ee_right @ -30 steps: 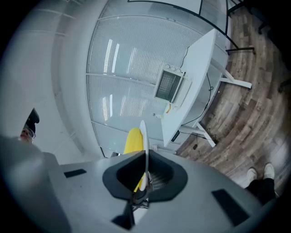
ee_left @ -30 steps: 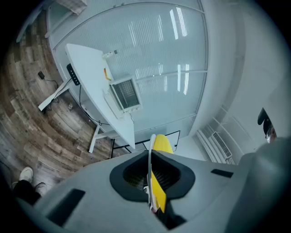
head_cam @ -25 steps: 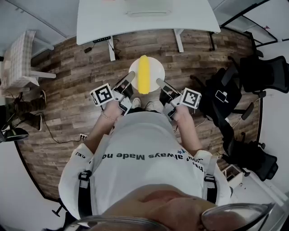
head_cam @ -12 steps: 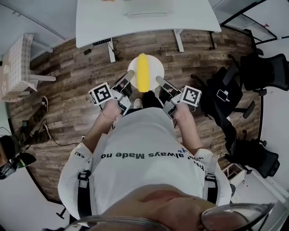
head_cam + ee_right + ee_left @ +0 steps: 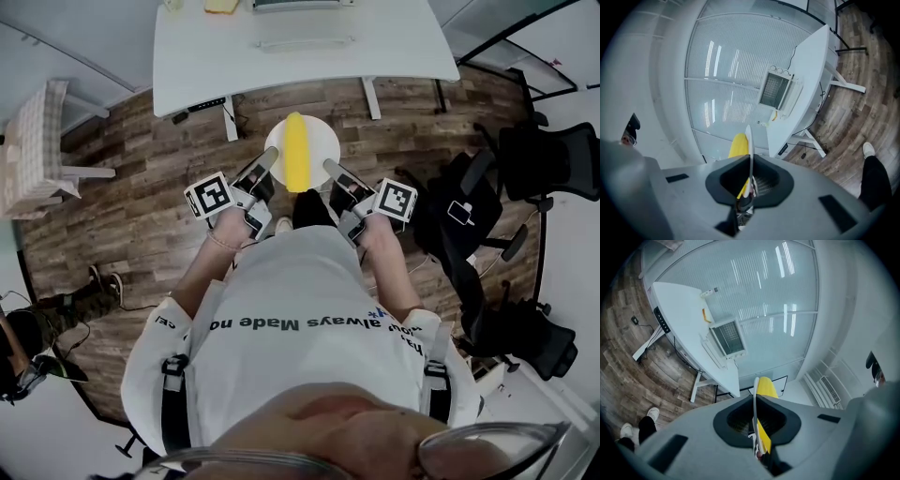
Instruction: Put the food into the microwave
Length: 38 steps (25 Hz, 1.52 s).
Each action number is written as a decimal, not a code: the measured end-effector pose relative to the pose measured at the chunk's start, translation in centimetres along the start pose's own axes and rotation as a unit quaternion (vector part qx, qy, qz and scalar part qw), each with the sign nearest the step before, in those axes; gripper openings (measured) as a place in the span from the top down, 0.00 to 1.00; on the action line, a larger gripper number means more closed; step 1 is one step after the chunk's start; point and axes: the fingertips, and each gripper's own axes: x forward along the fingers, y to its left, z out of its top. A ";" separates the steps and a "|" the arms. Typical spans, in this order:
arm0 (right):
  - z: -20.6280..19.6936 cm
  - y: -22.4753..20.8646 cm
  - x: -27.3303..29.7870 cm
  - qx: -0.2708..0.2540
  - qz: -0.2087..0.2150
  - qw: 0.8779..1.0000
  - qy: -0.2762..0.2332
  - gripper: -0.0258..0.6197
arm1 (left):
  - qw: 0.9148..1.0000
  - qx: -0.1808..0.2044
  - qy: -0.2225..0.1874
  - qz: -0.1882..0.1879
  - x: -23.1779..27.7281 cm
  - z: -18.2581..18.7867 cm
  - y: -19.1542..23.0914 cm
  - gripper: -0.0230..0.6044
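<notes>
A white plate (image 5: 324,141) carries a long yellow piece of food (image 5: 296,150) and hangs over the wooden floor in front of the person. My left gripper (image 5: 266,162) is shut on the plate's left rim and my right gripper (image 5: 331,169) on its right rim. In the left gripper view the plate rim (image 5: 755,397) stands edge-on between the jaws of the left gripper (image 5: 757,427), with the yellow food (image 5: 766,386) behind it. The right gripper view shows the same: rim (image 5: 749,140), food (image 5: 738,144), right gripper (image 5: 747,183). The microwave (image 5: 727,337) (image 5: 776,90) sits on the white table (image 5: 300,52) ahead.
Black office chairs (image 5: 548,155) crowd the right side. A small table with a checked cloth (image 5: 33,127) stands at the left. Another person's legs (image 5: 84,302) show at the lower left. Cables (image 5: 131,292) trail on the floor, and the person's own shoes (image 5: 637,423) show below.
The white table has come further into the head view as the person steps towards it. The plate stays gripped on both sides. The other person at the left has shifted.
</notes>
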 end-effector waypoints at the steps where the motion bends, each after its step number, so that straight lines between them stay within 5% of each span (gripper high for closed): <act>1: 0.8 -0.3 0.2 0.001 0.000 1.000 0.001 0.93 | 1.000 0.000 0.000 0.001 0.8 0.3 0.1 0.93; 13: 11.0 -3.3 2.8 0.011 -0.003 1.000 0.008 0.93 | 1.000 -0.005 -0.004 0.016 10.6 4.7 1.2 0.93; 20: 17.2 -4.4 4.4 0.013 0.000 1.000 0.011 0.93 | 0.999 -0.040 -0.018 -0.016 16.9 7.4 0.1 0.93; 24: 19.9 -5.4 5.1 0.014 0.001 1.000 0.017 0.93 | 0.999 -0.032 -0.018 0.004 19.4 8.5 1.1 0.93; 38: 24.2 -6.3 7.9 0.014 0.003 0.999 0.037 0.93 | 0.999 -0.014 -0.032 0.031 22.4 11.8 2.6 0.93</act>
